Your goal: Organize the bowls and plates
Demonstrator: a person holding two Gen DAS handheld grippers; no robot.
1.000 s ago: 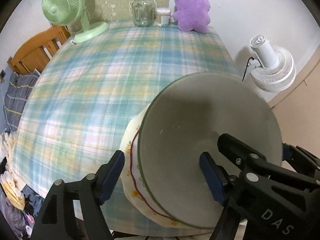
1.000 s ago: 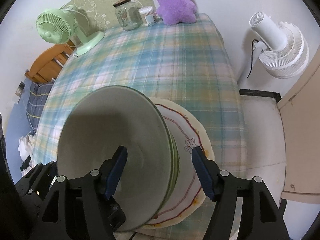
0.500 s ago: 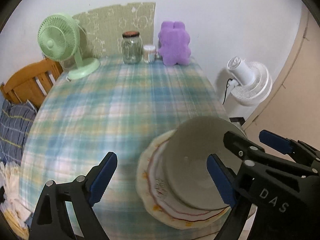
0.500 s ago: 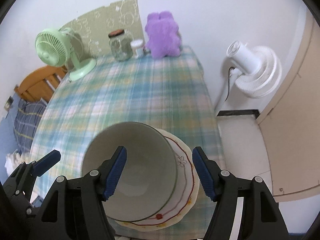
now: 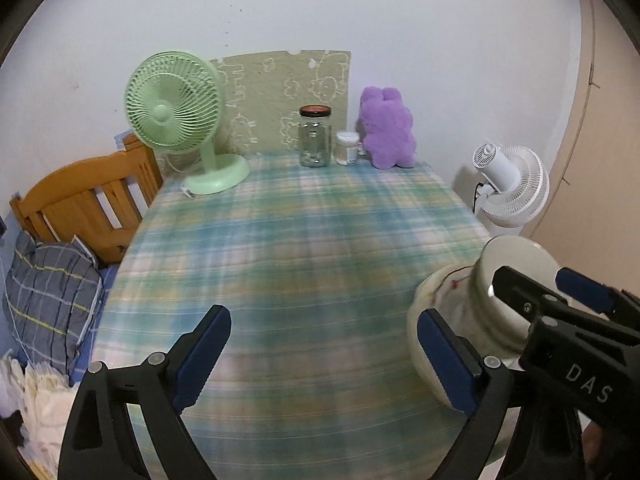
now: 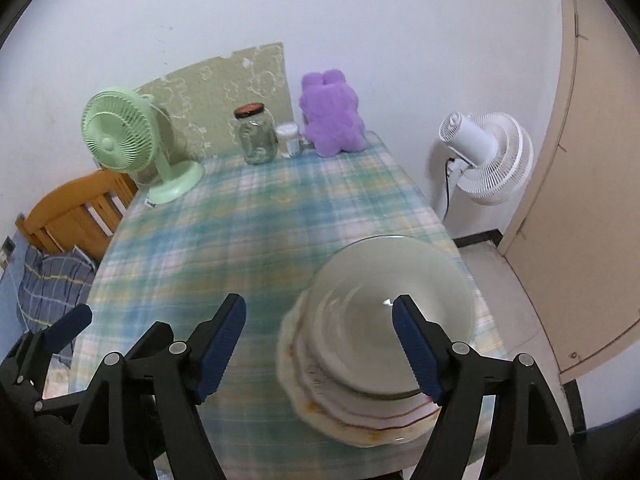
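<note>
Bowl stacked on plates at the counter's near right corner, both tools empty.

The pale bowl [image 6: 394,316] sits on the plates [image 6: 360,416] (red-lined rims showing below it) on the checked counter [image 6: 248,232]. The left tool [image 5: 320,360] hangs over bare cloth, jaws wide and opening, nothing between them. The right tool [image 6: 320,348] is likewise opening; its right finger [image 6: 416,352] crosses in front of the bowl, gripping nothing. A green fan [image 5: 176,112] stands far back.

Both my wrist cameras look down across the table [image 5: 304,240] toward the far wall, sharing the green fan [image 6: 120,140] and the near bowl [image 5: 516,280].
</note>
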